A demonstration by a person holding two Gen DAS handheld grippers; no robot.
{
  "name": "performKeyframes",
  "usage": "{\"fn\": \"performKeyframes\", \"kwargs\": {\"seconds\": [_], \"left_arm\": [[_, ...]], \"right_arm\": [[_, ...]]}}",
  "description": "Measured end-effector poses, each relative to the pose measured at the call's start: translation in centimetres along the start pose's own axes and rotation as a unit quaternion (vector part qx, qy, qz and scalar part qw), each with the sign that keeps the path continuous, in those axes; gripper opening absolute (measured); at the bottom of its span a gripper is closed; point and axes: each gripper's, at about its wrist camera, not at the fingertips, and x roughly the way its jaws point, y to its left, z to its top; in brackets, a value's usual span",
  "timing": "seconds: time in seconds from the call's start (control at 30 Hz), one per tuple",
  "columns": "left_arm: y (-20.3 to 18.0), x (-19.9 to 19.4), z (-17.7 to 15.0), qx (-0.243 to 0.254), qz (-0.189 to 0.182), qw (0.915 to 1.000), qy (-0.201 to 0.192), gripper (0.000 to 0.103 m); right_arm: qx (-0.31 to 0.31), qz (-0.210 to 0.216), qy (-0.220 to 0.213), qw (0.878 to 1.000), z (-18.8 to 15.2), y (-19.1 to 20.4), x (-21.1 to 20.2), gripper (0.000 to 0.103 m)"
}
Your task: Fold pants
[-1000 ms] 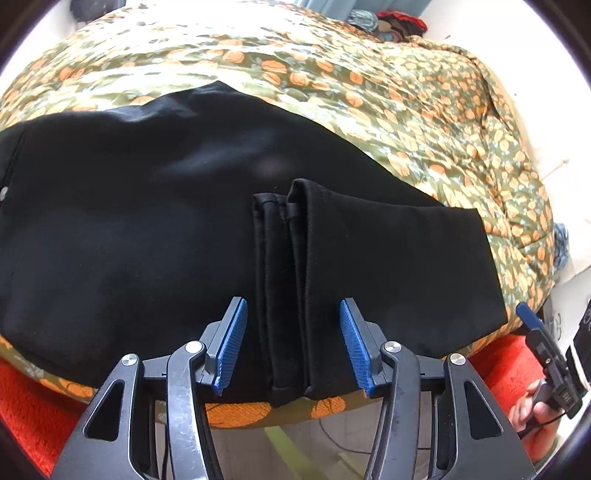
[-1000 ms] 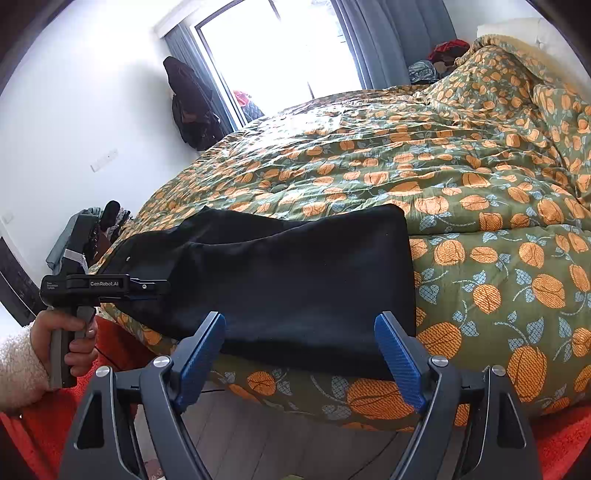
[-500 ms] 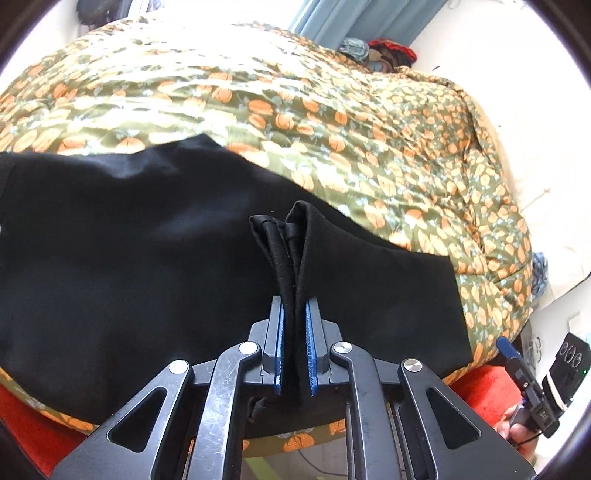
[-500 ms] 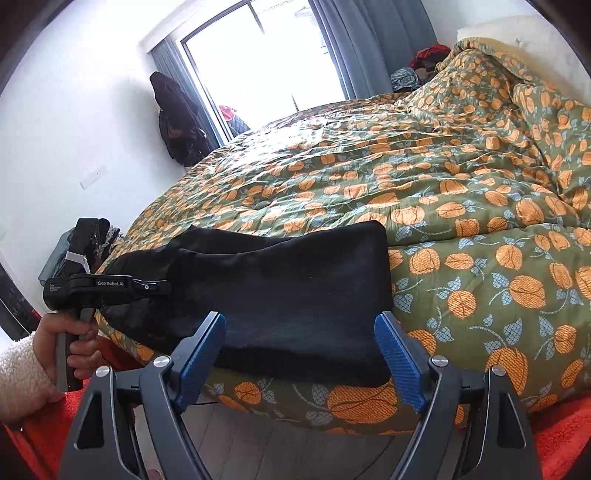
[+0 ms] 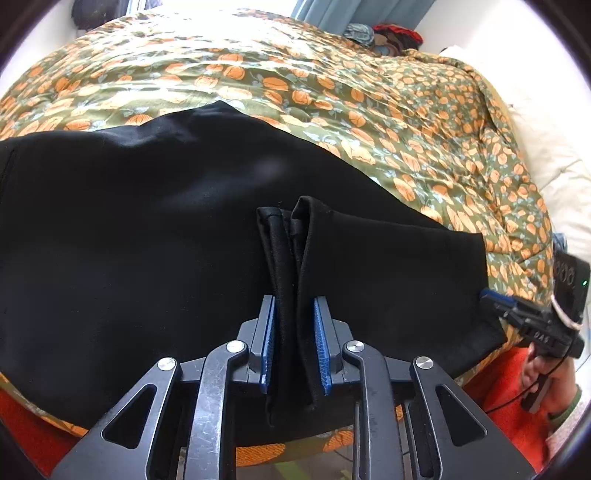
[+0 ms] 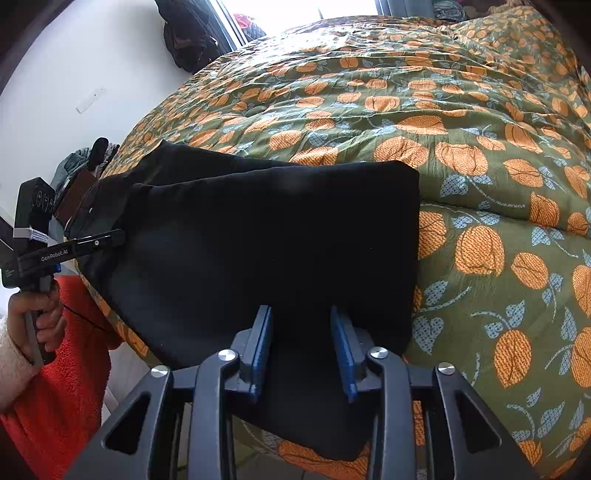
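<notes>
Black pants [image 5: 147, 229] lie folded lengthwise on the bed near its front edge. My left gripper [image 5: 294, 343] is shut on a bunched ridge of the pants' hem end [image 5: 291, 258], with the blue pads [image 5: 320, 339] pressing the cloth from both sides. In the right wrist view the pants [image 6: 266, 236] hang over the bed edge. My right gripper [image 6: 301, 350] has its jaws partly closed around the pants' lower edge, a gap still between the pads [image 6: 341, 347] and the cloth. The left gripper also shows in the right wrist view [image 6: 85, 243], the right gripper in the left wrist view [image 5: 498, 302].
A green quilt with orange leaf print [image 6: 461, 129] covers the bed. Clothes are piled by the curtain [image 5: 388, 33]. A dark jacket [image 6: 184, 33] hangs on the white wall. A person's red sleeves [image 6: 62, 369] are at the bed's front edge.
My left gripper shut on the pants' bunched fold, then eased a little wider. My right gripper moved in to the pants' edge and its jaws narrowed around it.
</notes>
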Motion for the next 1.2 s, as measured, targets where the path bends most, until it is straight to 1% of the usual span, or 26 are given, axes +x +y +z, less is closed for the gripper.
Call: {"fn": "performKeyframes", "kwargs": {"seconds": [0.07, 0.13, 0.2, 0.23, 0.27, 0.3, 0.33, 0.4, 0.47, 0.5, 0.57, 0.63, 0.67, 0.7, 0.77, 0.8, 0.87, 0.97, 1.0, 1.07, 1.13, 1.2], "left_arm": [[0.1, 0.2, -0.2, -0.002, -0.001, 1.0000, -0.001, 0.021], [0.2, 0.5, -0.1, -0.004, 0.000, 1.0000, 0.000, 0.022], [0.0, 0.5, 0.0, -0.002, 0.001, 1.0000, -0.001, 0.026], [-0.1, 0.4, 0.0, 0.000, 0.001, 1.0000, 0.000, 0.027], [-0.1, 0.5, 0.0, 0.002, 0.001, 1.0000, 0.000, 0.032], [-0.2, 0.5, 0.1, 0.001, -0.001, 1.0000, 0.001, 0.038], [-0.2, 0.3, 0.1, -0.001, -0.004, 1.0000, 0.002, 0.042], [-0.2, -0.2, 0.0, -0.007, -0.007, 1.0000, 0.001, 0.057], [-0.2, -1.2, -0.2, -0.010, -0.006, 0.9999, -0.011, 0.066], [-0.1, -1.6, -0.3, -0.010, -0.007, 0.9998, -0.016, 0.067], [0.2, -2.0, -0.4, -0.012, -0.006, 0.9997, -0.020, 0.067], [0.6, -2.0, -0.5, -0.018, -0.003, 0.9997, -0.017, 0.067], [0.8, -1.8, -0.6, -0.022, -0.001, 0.9997, -0.014, 0.067], [1.0, -1.6, -0.7, -0.026, 0.001, 0.9996, -0.011, 0.067], [1.2, -1.5, -0.8, -0.031, 0.003, 0.9995, -0.003, 0.067], [1.2, -1.7, -0.8, -0.032, 0.006, 0.9995, -0.001, 0.067], [1.4, -2.7, -0.7, -0.036, 0.015, 0.9992, -0.006, 0.067], [3.4, -4.9, -0.4, -0.066, 0.020, 0.9974, -0.023, 0.067], [4.6, -5.8, -0.2, -0.083, 0.023, 0.9958, -0.031, 0.067], [7.9, -8.1, 0.2, -0.131, 0.034, 0.9894, -0.052, 0.067], [11.9, -10.7, 0.4, -0.191, 0.043, 0.9776, -0.077, 0.067], [16.2, -13.4, 0.1, -0.255, 0.049, 0.9601, -0.105, 0.067]], "right_arm": [[-0.003, -0.006, -0.033, 0.999, 1.7, 0.1, -1.9, 0.030], [0.000, -0.011, -0.061, 0.998, 3.5, 0.0, -3.0, 0.030], [0.008, -0.013, -0.059, 0.998, 4.6, -0.5, -2.3, 0.030], [0.015, -0.011, -0.047, 0.999, 5.0, -0.8, -1.1, 0.030], [0.025, -0.011, -0.023, 0.999, 4.9, -1.4, 0.6, 0.031], [0.036, -0.012, 0.011, 0.999, 4.5, -2.1, 2.6, 0.031], [0.043, -0.010, 0.028, 0.999, 4.3, -2.6, 3.7, 0.031], [0.043, -0.007, -0.003, 0.999, 4.0, -2.6, 2.5, 0.031], [0.041, -0.014, -0.037, 0.998, 3.7, -1.9, 0.0, 0.031], [0.030, -0.012, -0.053, 0.998, 3.4, -1.2, -1.6, 0.031], [0.009, -0.008, -0.071, 0.997, 2.3, 0.2, -4.2, 0.031], [0.004, 0.012, -0.071, 0.997, 0.6, 1.6, -5.4, 0.031], [0.006, 0.019, -0.061, 0.998, -0.6, 2.1, -5.3, 0.031], [0.009, 0.019, -0.041, 0.999, -1.8, 2.3, -4.6, 0.031], [0.022, -0.002, 0.010, 1.000, -4.1, 1.9, -1.7, 0.031], [0.038, -0.001, 0.018, 0.999, -5.0, 1.4, -0.7, 0.031], [0.066, 0.010, -0.007, 0.998, -5.3, 0.7, -0.8, 0.031], [0.071, 0.009, -0.021, 0.997, -4.9, 0.4, -1.4, 0.031], [0.071, 0.011, -0.022, 0.997, -5.0, 0.3, -1.4, 0.032], [0.071, 0.015, -0.023, 0.997, -5.3, 0.3, -1.3, 0.033], [0.069, 0.015, -0.024, 0.997, -5.3, 0.3, -1.2, 0.035], [0.066, 0.014, -0.026, 0.997, -5.2, 0.4, -1.0, 0.036]]}}
